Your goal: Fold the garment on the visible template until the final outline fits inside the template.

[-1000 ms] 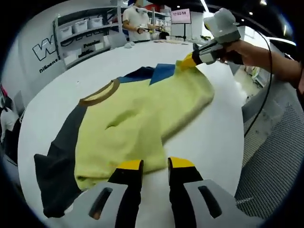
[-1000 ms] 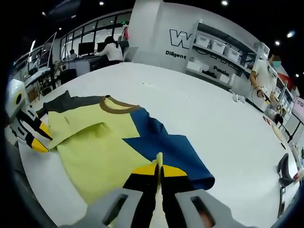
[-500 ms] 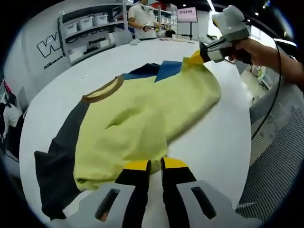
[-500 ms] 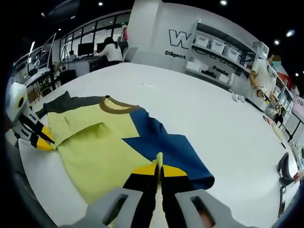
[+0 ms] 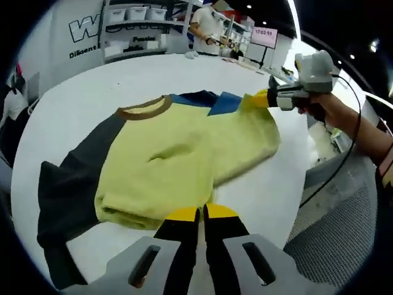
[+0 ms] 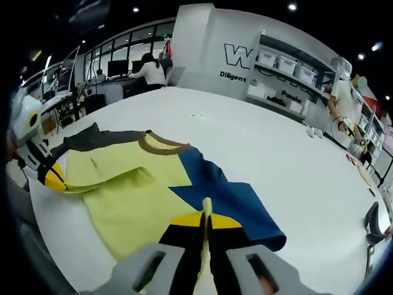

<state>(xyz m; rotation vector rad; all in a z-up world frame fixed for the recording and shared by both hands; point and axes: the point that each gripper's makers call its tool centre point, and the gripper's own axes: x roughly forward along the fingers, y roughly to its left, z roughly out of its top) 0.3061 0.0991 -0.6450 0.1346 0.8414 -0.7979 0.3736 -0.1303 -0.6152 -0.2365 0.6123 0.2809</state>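
Note:
A T-shirt lies on the white table: a lime-yellow body, a brown collar, a dark grey sleeve and a blue panel. The yellow layer is folded over the blue one. My left gripper is shut on the near yellow hem, and it appears from the left in the right gripper view. My right gripper is shut on the yellow edge at the other end. In the left gripper view it is held by a hand at the far corner.
The table's edge curves close on the right, with a grey mesh surface beyond it. Shelves with bins line the back wall. People stand or sit at far desks. A cable hangs from the right gripper.
My left gripper's jaws have closed from apart to shut on the yellow hem. The right gripper has kept its hold on the far corner, and the fabric between them lies flatter.

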